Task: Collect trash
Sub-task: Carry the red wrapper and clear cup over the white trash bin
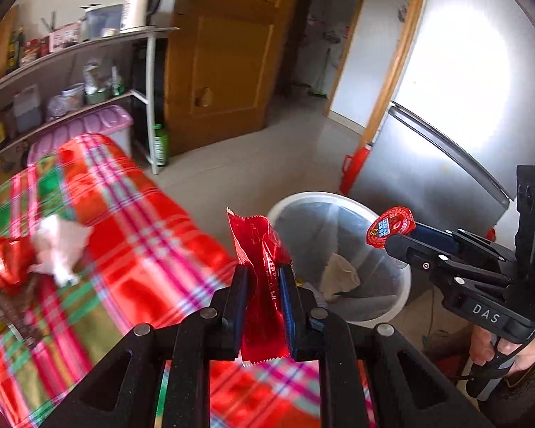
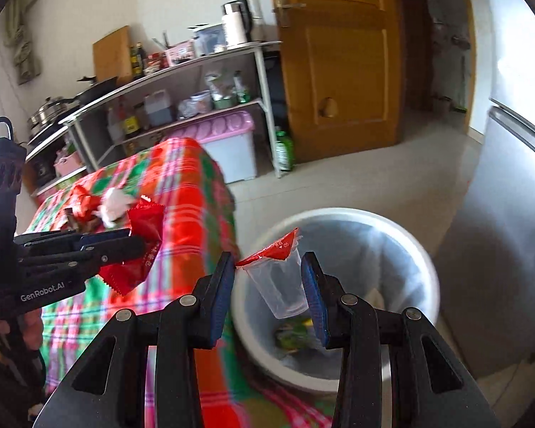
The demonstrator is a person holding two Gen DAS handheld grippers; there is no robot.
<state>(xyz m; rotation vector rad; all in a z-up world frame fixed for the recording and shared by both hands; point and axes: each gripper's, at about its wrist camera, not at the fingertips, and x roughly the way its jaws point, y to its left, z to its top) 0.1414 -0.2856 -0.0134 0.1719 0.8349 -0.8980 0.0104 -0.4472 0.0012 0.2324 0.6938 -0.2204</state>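
My left gripper (image 1: 264, 278) is shut on a red snack wrapper (image 1: 258, 249), held upright over the table edge; the same left gripper (image 2: 139, 240) and red wrapper (image 2: 144, 235) show at the left of the right wrist view. My right gripper (image 2: 267, 267) is shut on a clear plastic cup (image 2: 281, 285) with a peeled red foil lid (image 2: 271, 249), above the white trash bin (image 2: 421, 249). In the left wrist view the right gripper (image 1: 388, 233) holds that cup's red lid (image 1: 390, 226) over the bin (image 1: 285, 207). The bin has a clear liner and some trash inside.
A table with a red plaid cloth (image 1: 142, 235) carries a crumpled white tissue (image 1: 60, 246) and more red wrappers (image 2: 83, 201). Shelves (image 1: 89, 46) with kitchenware, a purple-lidded box (image 2: 228, 132), a green bottle (image 2: 284, 151), a wooden door (image 2: 339, 64) and a silver fridge (image 1: 428, 149) surround the floor.
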